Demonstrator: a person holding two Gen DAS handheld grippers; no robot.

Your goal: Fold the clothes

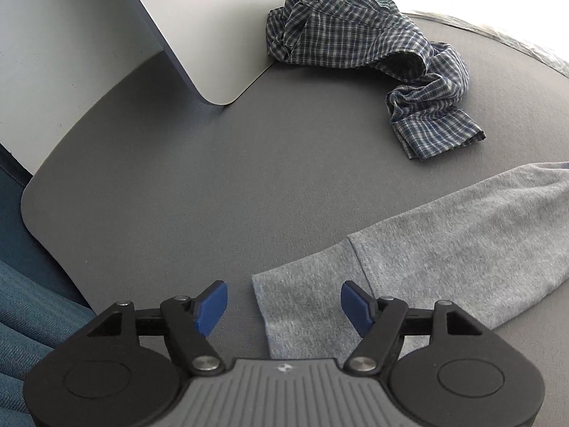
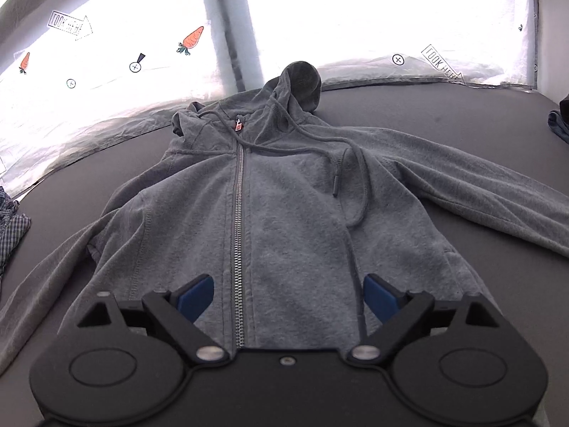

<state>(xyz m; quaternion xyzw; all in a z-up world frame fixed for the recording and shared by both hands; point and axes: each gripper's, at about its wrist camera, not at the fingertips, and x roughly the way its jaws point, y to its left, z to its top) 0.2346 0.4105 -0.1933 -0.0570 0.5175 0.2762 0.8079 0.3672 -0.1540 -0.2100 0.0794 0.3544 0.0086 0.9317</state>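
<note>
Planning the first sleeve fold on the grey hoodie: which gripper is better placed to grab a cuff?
Left. The left gripper is open right over the sleeve cuff; the right gripper hovers over the hoodie body.

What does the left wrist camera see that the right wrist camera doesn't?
Only the left wrist view shows the pale grey board at the mat's edge, the cuff end of a sleeve, and the open left tongs above it.

Only the right wrist view shows the hoodie's hood, metal zipper, drawstrings, the carrot-printed white sheet, and the open right tongs.

Both show the grey zip-up hoodie, the crumpled blue checked shirt, and the dark grey mat.
</note>
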